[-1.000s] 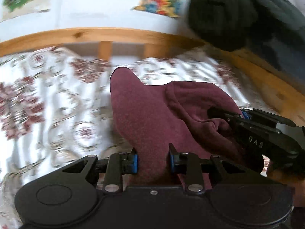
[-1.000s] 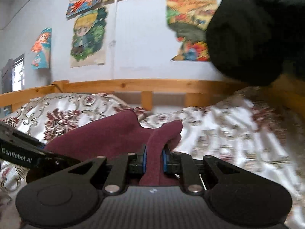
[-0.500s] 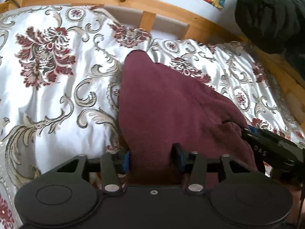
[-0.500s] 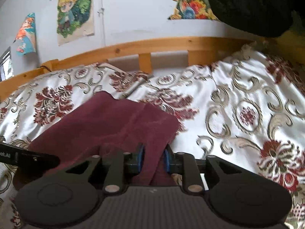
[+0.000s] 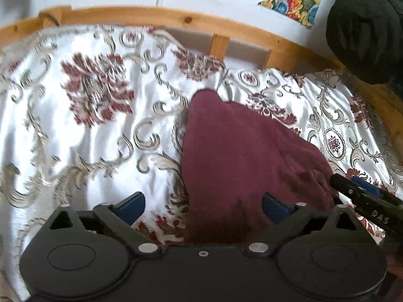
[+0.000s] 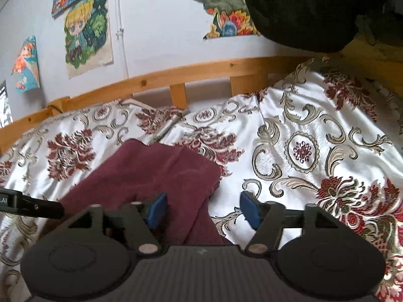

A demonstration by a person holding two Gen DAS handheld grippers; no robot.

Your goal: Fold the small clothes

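A small maroon garment [image 5: 241, 156] lies folded on the patterned bedspread [image 5: 83, 136]. It also shows in the right wrist view [image 6: 156, 173]. My left gripper [image 5: 204, 206] is open, its blue pads spread wide to either side of the garment's near end. My right gripper [image 6: 204, 210] is open too, with the garment's near right corner lying between its pads. The right gripper's tip [image 5: 362, 196] shows at the right of the left wrist view. The left gripper's tip [image 6: 27, 203] shows at the left of the right wrist view.
A wooden bed rail [image 6: 201, 73] runs along the far edge of the bed, with a wall of cartoon posters [image 6: 85, 32] behind it. A dark bulky garment [image 6: 309, 10] hangs at the upper right. The bedspread [image 6: 314, 151] stretches out to the right.
Both grippers were shut on the maroon garment and lowered it to the bed. Now both have opened and let it go; it lies flat.
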